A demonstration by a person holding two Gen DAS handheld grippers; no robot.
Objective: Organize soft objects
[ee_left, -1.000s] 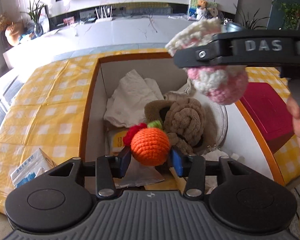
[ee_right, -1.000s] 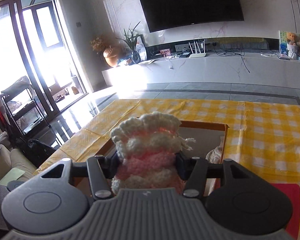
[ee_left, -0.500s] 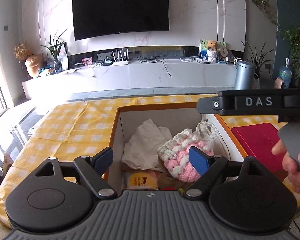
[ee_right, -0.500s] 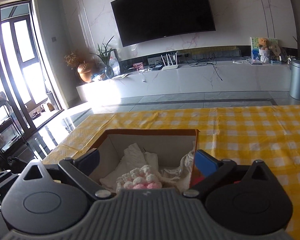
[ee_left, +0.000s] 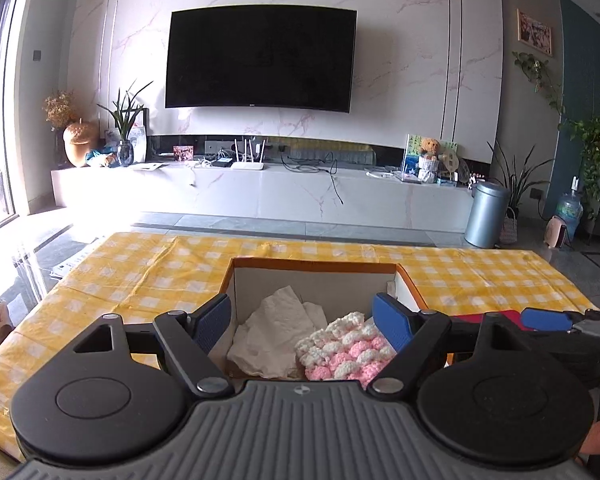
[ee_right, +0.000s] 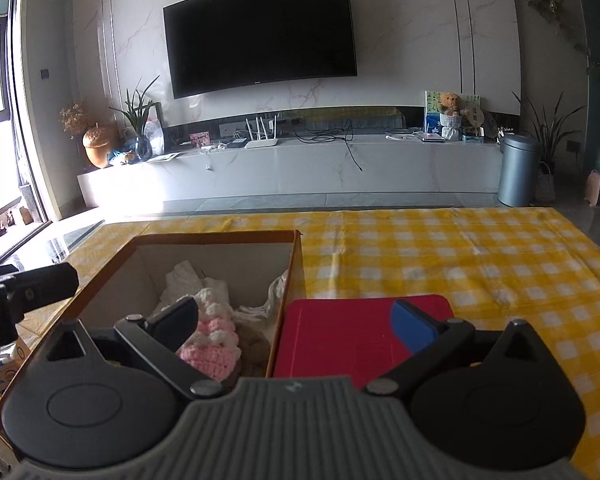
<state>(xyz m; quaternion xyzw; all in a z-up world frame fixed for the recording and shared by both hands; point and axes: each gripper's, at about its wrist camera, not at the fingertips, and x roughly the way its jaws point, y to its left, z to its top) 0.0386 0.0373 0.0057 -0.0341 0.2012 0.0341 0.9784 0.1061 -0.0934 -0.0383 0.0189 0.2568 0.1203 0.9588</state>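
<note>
Both grippers are wide open and hold nothing. Over the last second each one has been opening, and no thing sits between the blue pads now. The left gripper (ee_left: 302, 322) hangs above the near end of the cardboard box (ee_left: 316, 266), which stands on the yellow checked tablecloth (ee_left: 140, 276). The right gripper (ee_right: 300, 322) hangs to the right of it, over the near right wall of the box and the red lid (ee_right: 360, 328) that lies just beside the box.

The pink and white crochet toy (ee_left: 346, 350) lies inside the box, at the near right. It rests beside some white crumpled paper (ee_left: 276, 334) and on top of something brown and fuzzy (ee_right: 254, 344), which is mostly hidden. So the soft things seen here look put away.

The step now, I think, is to pull both grippers back and see if anything soft is left on the table. To do that well, lift them straight up first, so the pads do not catch the yarn and drag the toy out again. Keep the jaws wide while rising. Watch the box wall too, since the right gripper is close over it and a bump could push the box. If the red lid goes on the box, grab it by an edge and lay it flat.
</note>
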